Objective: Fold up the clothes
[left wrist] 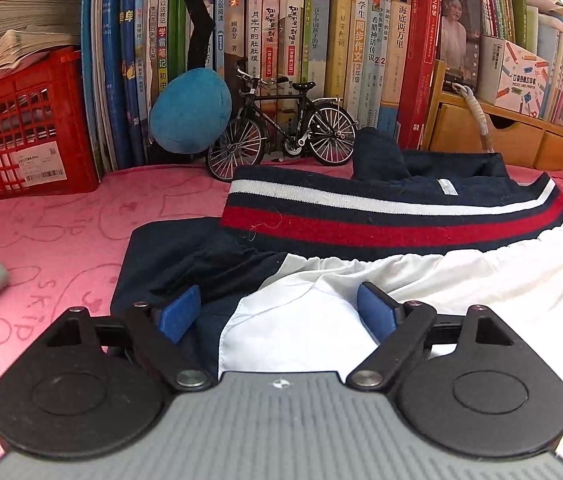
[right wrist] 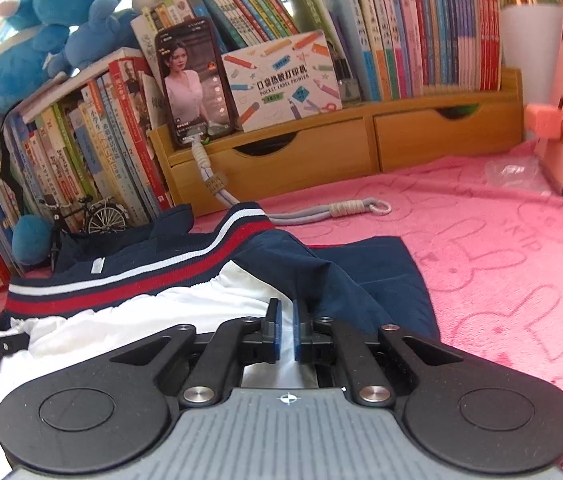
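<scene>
The garment (left wrist: pixel 361 248), a navy and white jacket with a red, white and navy striped band (left wrist: pixel 393 216), lies spread on the pink blanket (left wrist: pixel 49 232) covering the tabletop, in front of a row of books (left wrist: pixel 321 40) and a model bicycle (left wrist: pixel 281 128).

The left tool (left wrist: pixel 281 312) stands wide, its 2 blue pads resting over the seam where navy meets white, with nothing gripped between them. The right tool (right wrist: pixel 286 320) is drawn narrow on a ridge of navy and white cloth at the jacket's near right edge; the cloth rises into a peak towards it.

Judgement: a fold is in hand on the right side. To do it well, the right tool should carry its edge low and level across the white panel, so the layer lands flat. The left tool should pin or pinch the opposite side to stop the jacket sliding on the soft blanket. The lining looks slippery, and the bunching near the band (right wrist: pixel 129 280) needs smoothing.
</scene>
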`<state>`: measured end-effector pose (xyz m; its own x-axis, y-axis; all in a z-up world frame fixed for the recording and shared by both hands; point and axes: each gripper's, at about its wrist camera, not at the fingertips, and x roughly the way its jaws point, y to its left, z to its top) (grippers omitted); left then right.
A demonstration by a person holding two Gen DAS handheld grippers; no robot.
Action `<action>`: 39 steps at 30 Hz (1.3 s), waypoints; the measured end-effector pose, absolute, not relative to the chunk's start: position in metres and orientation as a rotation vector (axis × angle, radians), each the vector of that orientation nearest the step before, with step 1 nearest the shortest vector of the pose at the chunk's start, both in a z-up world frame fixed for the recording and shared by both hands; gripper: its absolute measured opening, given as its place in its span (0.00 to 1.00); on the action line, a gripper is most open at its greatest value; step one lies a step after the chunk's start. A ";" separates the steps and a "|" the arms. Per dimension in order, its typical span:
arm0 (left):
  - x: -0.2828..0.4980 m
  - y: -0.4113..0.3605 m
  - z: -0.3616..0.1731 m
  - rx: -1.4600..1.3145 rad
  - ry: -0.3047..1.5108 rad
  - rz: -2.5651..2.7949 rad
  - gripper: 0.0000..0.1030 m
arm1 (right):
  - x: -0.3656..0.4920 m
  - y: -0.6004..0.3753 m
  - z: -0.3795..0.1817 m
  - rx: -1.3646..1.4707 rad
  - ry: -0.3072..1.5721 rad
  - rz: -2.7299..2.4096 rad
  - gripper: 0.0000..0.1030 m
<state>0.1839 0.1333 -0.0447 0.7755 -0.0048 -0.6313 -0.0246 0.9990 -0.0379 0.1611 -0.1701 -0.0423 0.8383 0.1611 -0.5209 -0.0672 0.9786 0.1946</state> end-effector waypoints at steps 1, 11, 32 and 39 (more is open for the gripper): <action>0.184 0.133 -0.045 -0.044 0.684 0.010 0.86 | 0.149 -0.164 -0.036 0.141 0.548 0.132 0.40; 0.184 0.132 -0.045 -0.040 0.685 0.008 0.87 | 0.038 -0.077 -0.017 0.074 0.597 0.393 0.53; 0.122 0.070 0.000 -0.007 0.612 -0.297 0.46 | 0.023 -0.044 -0.053 0.008 0.657 0.298 0.50; 0.152 0.009 -0.037 0.099 0.735 -0.346 0.44 | 0.024 -0.047 -0.055 0.031 0.655 0.301 0.50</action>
<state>0.1515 0.0093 -0.0365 0.6879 -0.2742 -0.6720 0.3432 0.9387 -0.0317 0.0239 -0.0475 -0.0551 0.7510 0.2852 -0.5956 -0.2660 0.9561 0.1225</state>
